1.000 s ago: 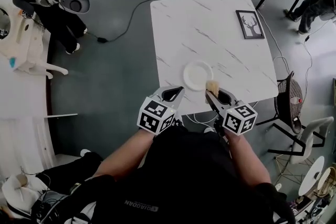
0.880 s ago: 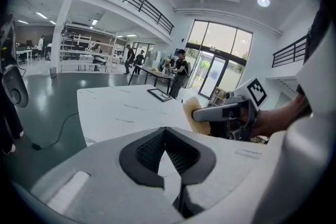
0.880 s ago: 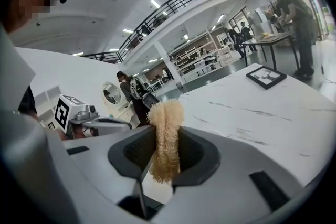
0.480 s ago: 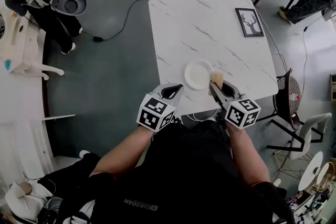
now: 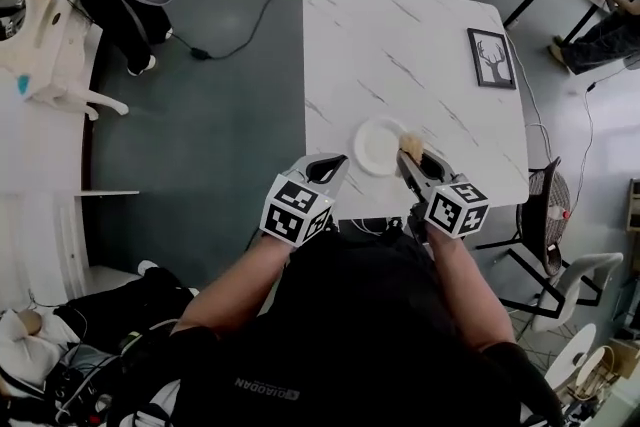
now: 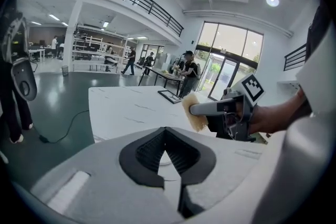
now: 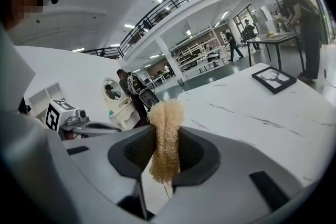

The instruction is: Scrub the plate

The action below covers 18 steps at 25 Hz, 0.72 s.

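- Right gripper (image 5: pixel 409 158): jaws pinch a sponge (image 7: pixel 165 136) at the right rim of the plate (image 5: pixel 376 146).
- Left gripper (image 5: pixel 334 162): jaws pressed together, empty, near the plate's left edge.

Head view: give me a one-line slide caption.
Right gripper holds a sponge at the edge of a white plate on a marble table; left gripper shut, empty.

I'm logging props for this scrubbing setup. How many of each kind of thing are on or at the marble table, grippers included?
plate: 1
framed picture: 1
scrub sponge: 1, clamped in the right gripper
grippers: 2, the left gripper and the right gripper
Total: 5
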### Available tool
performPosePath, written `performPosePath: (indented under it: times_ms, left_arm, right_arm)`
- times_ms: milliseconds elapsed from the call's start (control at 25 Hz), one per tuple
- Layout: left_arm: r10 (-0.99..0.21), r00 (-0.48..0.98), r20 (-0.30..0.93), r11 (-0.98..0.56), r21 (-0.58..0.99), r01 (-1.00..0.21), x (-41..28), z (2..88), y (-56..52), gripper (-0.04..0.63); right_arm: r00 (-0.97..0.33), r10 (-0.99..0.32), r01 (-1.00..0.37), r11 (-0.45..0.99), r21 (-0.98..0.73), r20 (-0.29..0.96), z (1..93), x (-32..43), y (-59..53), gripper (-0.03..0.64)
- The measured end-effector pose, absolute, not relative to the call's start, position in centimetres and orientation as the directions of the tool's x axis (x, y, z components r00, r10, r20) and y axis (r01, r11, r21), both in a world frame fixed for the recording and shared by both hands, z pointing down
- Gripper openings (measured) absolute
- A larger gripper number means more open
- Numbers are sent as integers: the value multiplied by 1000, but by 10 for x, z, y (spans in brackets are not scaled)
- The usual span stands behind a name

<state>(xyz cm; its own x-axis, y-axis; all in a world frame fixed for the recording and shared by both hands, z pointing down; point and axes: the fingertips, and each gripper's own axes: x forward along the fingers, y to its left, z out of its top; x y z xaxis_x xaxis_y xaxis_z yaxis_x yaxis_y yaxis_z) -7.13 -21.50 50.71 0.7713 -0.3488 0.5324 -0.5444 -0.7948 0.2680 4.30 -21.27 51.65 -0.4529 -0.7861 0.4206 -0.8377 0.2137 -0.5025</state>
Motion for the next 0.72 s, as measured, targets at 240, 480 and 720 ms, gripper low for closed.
performPosePath:
  times_ms: [240,480,720]
  left_arm:
    - [-408,743,530,-752,266,-603,-61,508,-221,0]
    - [-452,706,546,-722,241,-649,-55,507,-227,-1]
    - [-403,679,613,-738,221,-638,-48,524,-218,0]
  right_arm:
    - [-497,-748,-823,246,-512,441,524,55,-228,107]
    - [-533,-712,-815,287,-504,457,532,62,-242,107]
    - [-561,-679,-802,305,-513,474,556,57,-264,107]
